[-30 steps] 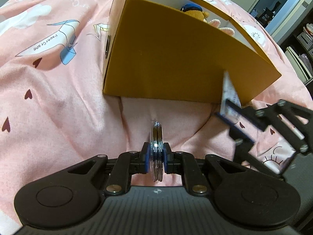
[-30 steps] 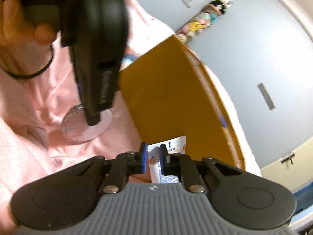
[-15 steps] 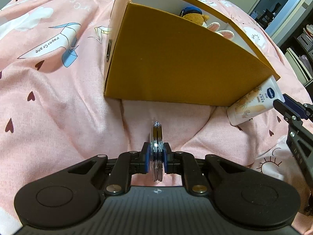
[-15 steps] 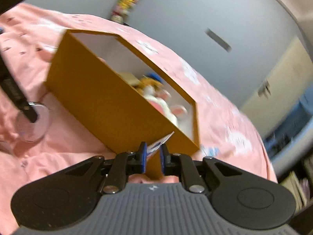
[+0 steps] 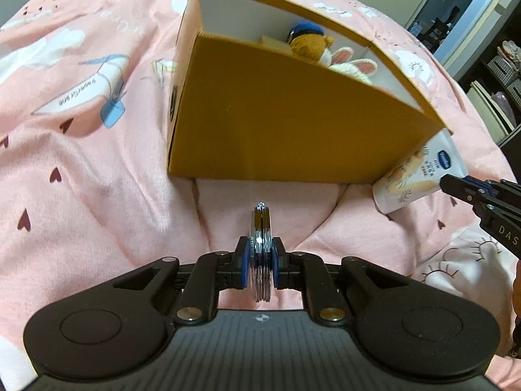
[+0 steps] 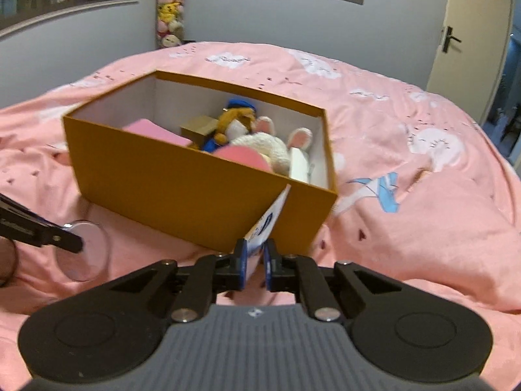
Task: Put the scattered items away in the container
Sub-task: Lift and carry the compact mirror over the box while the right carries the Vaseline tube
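Here we hold two things: the left gripper [image 5: 260, 262] jaws pinch a hard, slippery round mirror [image 5: 260, 251] — fragile; the right gripper [image 6: 253, 268] jaws close on a soft, light tube [image 6: 265, 224] at its flat end.

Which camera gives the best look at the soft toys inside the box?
The right wrist view: it looks down into the box, showing the soft toys well. The left wrist view shows only their tops above the wall.

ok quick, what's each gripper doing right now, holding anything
left gripper: closed on the round compact mirror, held edge-on.
right gripper: closed on the crimped end of the hand cream tube.
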Motion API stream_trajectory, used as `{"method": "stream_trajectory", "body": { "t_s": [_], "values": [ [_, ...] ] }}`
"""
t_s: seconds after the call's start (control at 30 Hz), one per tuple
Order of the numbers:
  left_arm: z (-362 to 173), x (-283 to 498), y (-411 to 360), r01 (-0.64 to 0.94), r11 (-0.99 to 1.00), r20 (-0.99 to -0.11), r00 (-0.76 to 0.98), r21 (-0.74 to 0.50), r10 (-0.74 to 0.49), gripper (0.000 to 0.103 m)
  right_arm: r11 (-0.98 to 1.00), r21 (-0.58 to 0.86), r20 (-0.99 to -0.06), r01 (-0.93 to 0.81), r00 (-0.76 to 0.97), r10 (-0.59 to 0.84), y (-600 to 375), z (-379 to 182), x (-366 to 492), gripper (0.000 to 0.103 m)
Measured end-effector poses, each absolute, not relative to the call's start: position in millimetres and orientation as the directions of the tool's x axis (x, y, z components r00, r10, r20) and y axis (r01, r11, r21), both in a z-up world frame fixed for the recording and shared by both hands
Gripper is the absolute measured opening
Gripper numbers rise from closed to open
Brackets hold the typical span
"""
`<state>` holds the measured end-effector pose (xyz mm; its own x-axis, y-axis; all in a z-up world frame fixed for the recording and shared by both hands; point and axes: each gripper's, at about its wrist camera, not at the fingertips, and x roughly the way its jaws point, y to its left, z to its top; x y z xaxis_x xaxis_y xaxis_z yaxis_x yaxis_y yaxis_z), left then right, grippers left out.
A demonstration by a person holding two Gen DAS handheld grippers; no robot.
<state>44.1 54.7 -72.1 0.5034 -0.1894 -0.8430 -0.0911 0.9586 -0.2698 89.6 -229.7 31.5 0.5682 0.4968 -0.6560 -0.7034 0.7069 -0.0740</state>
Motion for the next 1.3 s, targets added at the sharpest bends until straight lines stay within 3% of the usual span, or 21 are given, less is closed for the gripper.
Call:
{"method": "stream_trajectory", "body": {
  "t_s": [0.37, 0.73, 0.93, 1.3],
  "values": [
    [-17.2, 34.2, 39.6, 0.007, 0.953, -0.770, 0.588, -0.303, -0.249, 0.015, 0.602, 0.002, -0.613, -0.798, 0.475, 0.631, -227.8, 81.0, 83.0, 0.009],
    [53.5, 44.6, 33.8, 0.115, 0.943, -0.667, 0.681, -0.313, -0.304, 0.015, 0.495, -0.037, -0.473, -0.868, 0.451, 0.757, -214.2, 146.3, 73.8, 0.008],
    [86.7, 73.2, 45.3, 0.112, 0.957, -0.618, 0.742, -0.269, -0.260, 0.015, 0.494, -0.062, -0.409, -0.867, 0.474, 0.780, -197.0, 169.5, 86.9, 0.008],
    [48.3, 150.0, 69.8, 0.001, 0.962, -0.688, 0.699, -0.274, -0.196, 0.015, 0.546, 0.014, -0.400, -0.838, 0.496, 0.771, -152.1, 155.1, 135.0, 0.008]
  ]
}}
